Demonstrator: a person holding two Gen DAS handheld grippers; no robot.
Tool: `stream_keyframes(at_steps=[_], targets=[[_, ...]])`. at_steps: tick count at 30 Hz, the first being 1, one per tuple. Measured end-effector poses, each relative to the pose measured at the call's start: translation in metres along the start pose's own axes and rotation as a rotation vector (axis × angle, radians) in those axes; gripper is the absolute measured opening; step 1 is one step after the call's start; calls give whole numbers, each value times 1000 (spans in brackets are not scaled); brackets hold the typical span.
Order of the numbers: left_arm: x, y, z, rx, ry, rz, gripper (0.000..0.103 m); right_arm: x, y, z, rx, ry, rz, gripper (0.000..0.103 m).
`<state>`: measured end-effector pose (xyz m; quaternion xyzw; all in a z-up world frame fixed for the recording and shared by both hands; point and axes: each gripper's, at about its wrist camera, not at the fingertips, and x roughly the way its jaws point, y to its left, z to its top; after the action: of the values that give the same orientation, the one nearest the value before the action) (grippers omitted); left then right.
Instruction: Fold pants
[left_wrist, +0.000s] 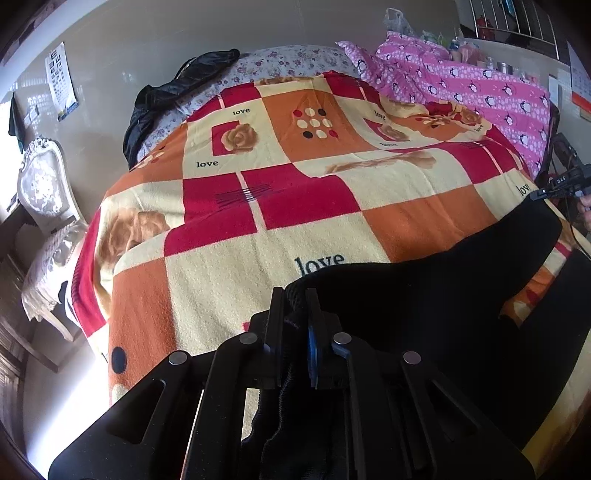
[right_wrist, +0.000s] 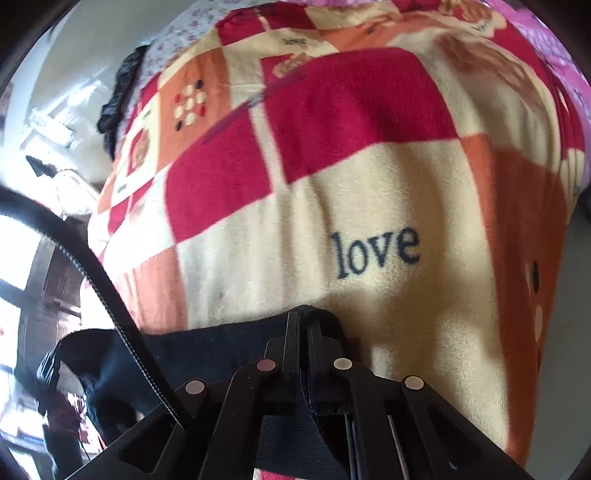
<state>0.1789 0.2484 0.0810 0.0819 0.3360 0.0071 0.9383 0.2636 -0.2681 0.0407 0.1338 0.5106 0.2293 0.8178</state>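
The black pants (left_wrist: 424, 288) hang stretched between my two grippers, just above the checked "love" blanket (left_wrist: 258, 229) on the bed. My left gripper (left_wrist: 294, 295) is shut on one end of the pants' top edge. My right gripper (right_wrist: 303, 319) is shut on the other end; the black fabric (right_wrist: 207, 350) runs off to its left. The right gripper also shows in the left wrist view (left_wrist: 554, 184) at the far right. The lower part of the pants drops out of view.
A pink penguin-print quilt (left_wrist: 461, 85) lies at the bed's far right and a black jacket (left_wrist: 173, 88) at the far left. A white ornate chair (left_wrist: 44, 199) stands left of the bed. A black cable (right_wrist: 92, 273) crosses the right wrist view.
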Motion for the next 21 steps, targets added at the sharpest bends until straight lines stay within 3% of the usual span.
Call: stream_keyframes(at_steps=[5, 11, 17, 21], targets=[[-41, -9, -10, 36, -61, -10, 8, -51, 20, -26, -117, -104, 60, 2], [-98, -2, -55, 21, -142, 0, 8, -104, 42, -108, -287, -183, 107, 2], [-120, 17, -120, -74, -138, -21, 8, -114, 34, -184, -421, -158, 87, 2], [-117, 14, -154, -94, -88, -74, 9, -109, 24, -221, -474, -113, 49, 2]])
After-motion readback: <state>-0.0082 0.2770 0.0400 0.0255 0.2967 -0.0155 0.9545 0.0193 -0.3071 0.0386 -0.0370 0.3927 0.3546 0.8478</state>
